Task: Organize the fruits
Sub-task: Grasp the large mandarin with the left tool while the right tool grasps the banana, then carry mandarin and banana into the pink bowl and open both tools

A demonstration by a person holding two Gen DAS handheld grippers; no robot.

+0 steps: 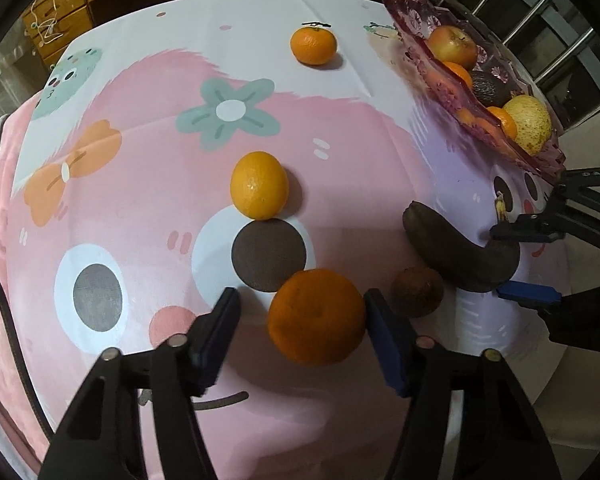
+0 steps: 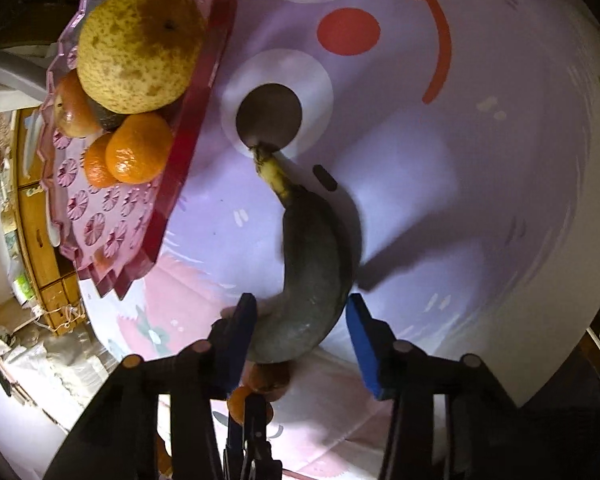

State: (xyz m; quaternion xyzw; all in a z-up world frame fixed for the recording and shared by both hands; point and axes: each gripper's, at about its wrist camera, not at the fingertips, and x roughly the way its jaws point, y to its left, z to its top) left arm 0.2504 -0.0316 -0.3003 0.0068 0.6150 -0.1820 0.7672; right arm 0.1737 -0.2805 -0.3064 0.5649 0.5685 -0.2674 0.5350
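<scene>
1. Left wrist view: the left gripper straddles a mandarin on the tablecloth. One blue pad seems to touch its right side; a gap shows on the left, so the jaws are not yet clamped.
2. Further right, a small brown fruit lies beside the mandarin, hard to identify.
3. The darkened banana lies next, with the right gripper at its end.
4. Right wrist view: the right gripper brackets the banana, whose long axis runs away along the fingers. The left pad seems to touch it, the right stands clear.
5. The fruit tray sits just up-left, nearer the right hand; its far side is cut off.
</scene>
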